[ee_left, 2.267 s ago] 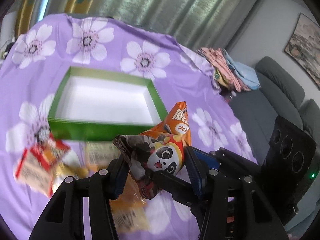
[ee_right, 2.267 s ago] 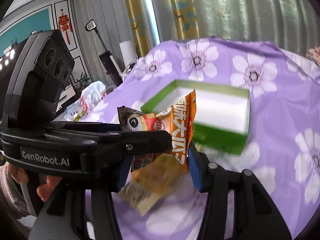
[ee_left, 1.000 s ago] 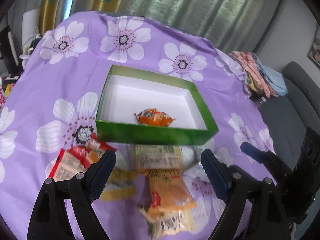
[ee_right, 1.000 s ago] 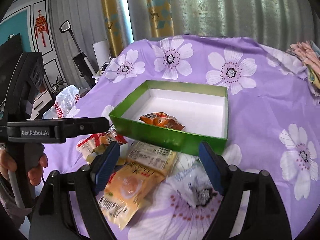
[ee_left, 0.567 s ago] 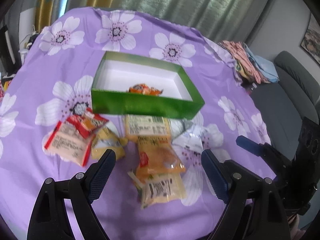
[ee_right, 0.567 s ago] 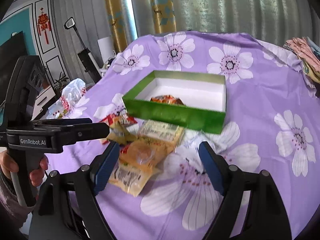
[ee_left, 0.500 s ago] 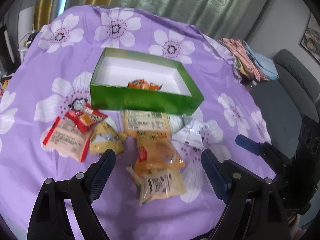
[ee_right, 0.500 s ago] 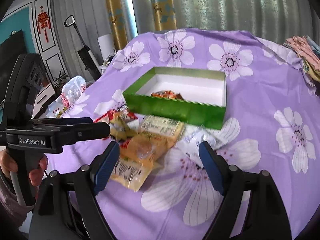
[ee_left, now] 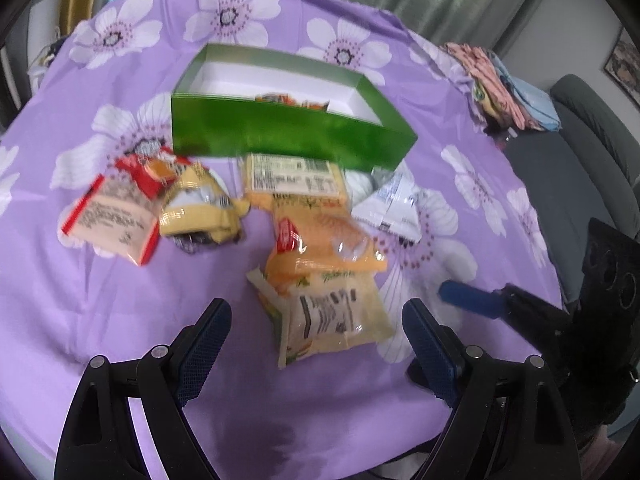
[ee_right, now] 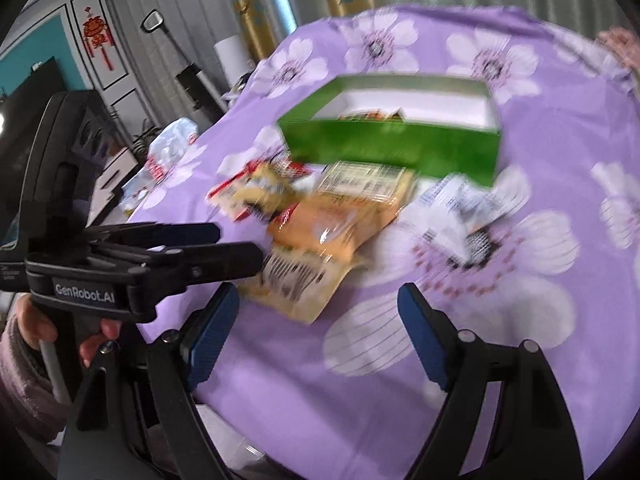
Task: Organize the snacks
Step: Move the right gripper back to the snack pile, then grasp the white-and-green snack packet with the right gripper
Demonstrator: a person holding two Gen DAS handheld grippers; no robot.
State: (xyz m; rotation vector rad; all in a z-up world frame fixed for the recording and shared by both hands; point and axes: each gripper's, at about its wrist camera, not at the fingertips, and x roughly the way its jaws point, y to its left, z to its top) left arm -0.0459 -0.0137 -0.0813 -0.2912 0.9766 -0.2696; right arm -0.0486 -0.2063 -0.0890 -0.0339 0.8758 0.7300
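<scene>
A green box (ee_left: 288, 136) (ee_right: 392, 148) with a white inside stands on the purple flowered cloth, and an orange snack pack (ee_left: 294, 100) (ee_right: 370, 115) lies in it. In front of the box lie several loose packs: a red-and-white one (ee_left: 110, 220), a yellow one (ee_left: 198, 210), a label-up cream one (ee_left: 294, 178), an orange one (ee_left: 324, 240) (ee_right: 324, 228), a pale one (ee_left: 332, 320) (ee_right: 296, 280) and a silver one (ee_left: 390, 208) (ee_right: 460, 212). My left gripper (ee_left: 316, 336) is open, nothing in it, just short of the pale pack. My right gripper (ee_right: 318, 324) is open over the cloth.
The table's near edge runs just below both grippers. A grey sofa (ee_left: 592, 128) and a stack of folded cloths (ee_left: 500, 80) are on the right. On the left, a hand (ee_right: 92, 340) holds the left gripper's handle; a plastic bag (ee_right: 172, 140) lies beyond the table.
Both grippers have let go of the orange pack, which now lies in the box. They have since drawn back and sunk toward the loose packs, staying open.
</scene>
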